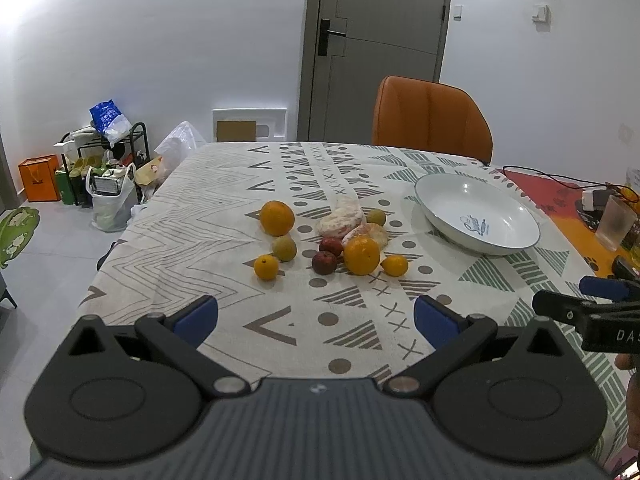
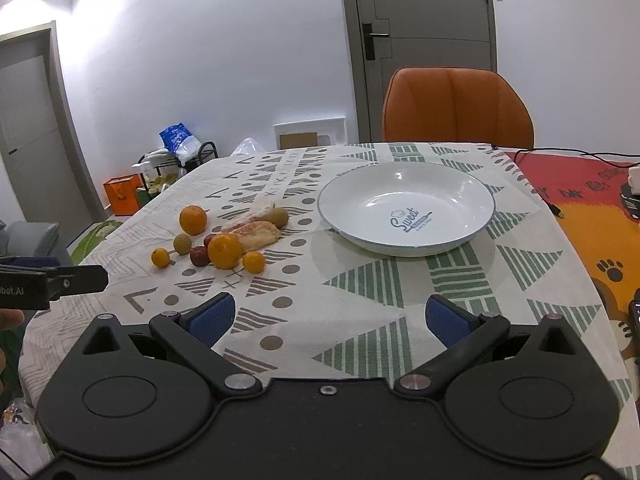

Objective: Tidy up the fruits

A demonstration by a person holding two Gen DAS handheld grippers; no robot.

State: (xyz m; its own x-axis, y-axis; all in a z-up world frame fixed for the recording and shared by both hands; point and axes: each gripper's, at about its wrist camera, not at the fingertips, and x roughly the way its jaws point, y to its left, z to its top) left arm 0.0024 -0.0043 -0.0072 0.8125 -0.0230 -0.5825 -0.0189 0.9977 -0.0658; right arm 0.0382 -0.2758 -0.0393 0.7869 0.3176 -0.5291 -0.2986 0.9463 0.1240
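Note:
A pile of fruit lies on the patterned tablecloth: a big orange (image 1: 277,218) (image 2: 193,220), another orange (image 1: 361,255) (image 2: 225,251), small tangerines (image 1: 266,267) (image 1: 395,265) (image 2: 253,261), two dark red fruits (image 1: 324,263) (image 2: 198,256), greenish round fruits (image 1: 284,248) (image 2: 279,216) and peeled pomelo pieces (image 1: 341,221) (image 2: 256,234). An empty white bowl (image 1: 476,212) (image 2: 406,204) stands to their right. My left gripper (image 1: 316,316) is open and empty, short of the fruit. My right gripper (image 2: 330,316) is open and empty, short of the bowl.
An orange chair (image 1: 430,120) (image 2: 456,106) stands at the table's far side. A red-orange mat with cables, a charger and a cup (image 1: 616,222) lies at the right. Bags and a shoe rack (image 1: 108,160) sit on the floor to the left.

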